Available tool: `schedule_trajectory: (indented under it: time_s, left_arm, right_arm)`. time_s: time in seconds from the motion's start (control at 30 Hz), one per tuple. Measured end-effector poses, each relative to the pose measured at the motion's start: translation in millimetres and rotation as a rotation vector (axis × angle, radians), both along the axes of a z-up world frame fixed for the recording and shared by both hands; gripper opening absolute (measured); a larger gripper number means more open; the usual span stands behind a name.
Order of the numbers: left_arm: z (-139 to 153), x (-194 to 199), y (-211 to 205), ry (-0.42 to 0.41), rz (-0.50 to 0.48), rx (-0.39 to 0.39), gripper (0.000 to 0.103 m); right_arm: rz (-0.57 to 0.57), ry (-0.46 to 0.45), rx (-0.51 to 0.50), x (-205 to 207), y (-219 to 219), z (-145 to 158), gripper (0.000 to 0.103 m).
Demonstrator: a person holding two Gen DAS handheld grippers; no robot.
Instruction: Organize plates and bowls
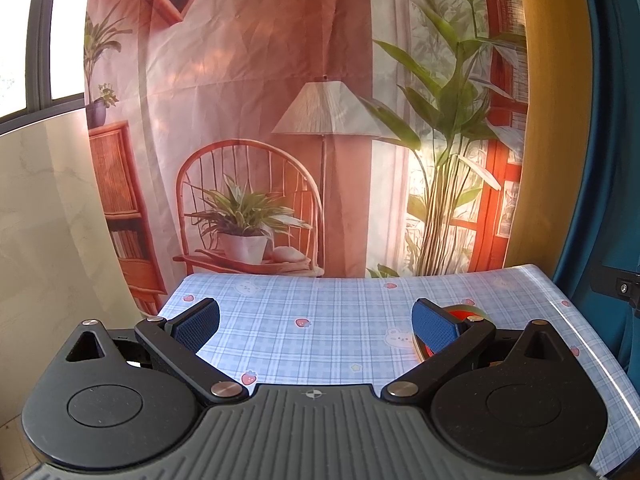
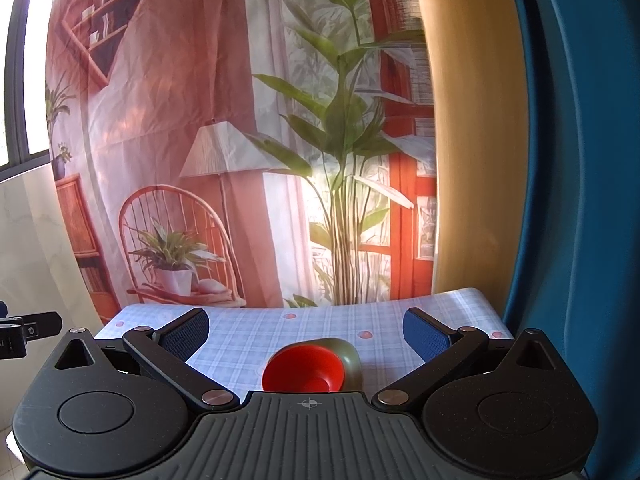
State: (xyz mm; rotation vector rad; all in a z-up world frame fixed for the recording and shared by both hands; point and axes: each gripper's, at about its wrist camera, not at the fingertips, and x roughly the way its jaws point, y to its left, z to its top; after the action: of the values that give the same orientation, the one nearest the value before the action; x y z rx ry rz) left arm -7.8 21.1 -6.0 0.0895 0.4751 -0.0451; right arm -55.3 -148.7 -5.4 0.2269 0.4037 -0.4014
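One bowl (image 2: pixel 310 368), red inside, tipped, nothing in it | left claw (image 1: pixel 316 326) spread wide, empty | right claw (image 2: pixel 306 334) likewise

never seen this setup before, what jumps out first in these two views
The printed backdrop of a rattan chair, lamp and tall plants fills the wall behind the table. On the blue checked tablecloth, a red bowl with an olive outside lies tipped, between the right gripper's open fingers. The left gripper hangs open too, empty.

Printed room-scene backdrop (image 1: pixel 256 92) behind checked tablecloth (image 1: pixel 320 320); bright window (image 1: pixel 24 36) left; blue curtain (image 2: pixel 580 160) right
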Motion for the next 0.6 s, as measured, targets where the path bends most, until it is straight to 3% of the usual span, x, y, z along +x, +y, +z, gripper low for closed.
schedule_trajectory:
  time_s: [0.6]
  left_arm:
    - [0.6, -1.0, -0.5, -0.004, -0.011, 0.0, 0.103]
  right_arm:
    - [-0.001, 0.003, 0.002, 0.2, 0.4, -2.2, 0.103]
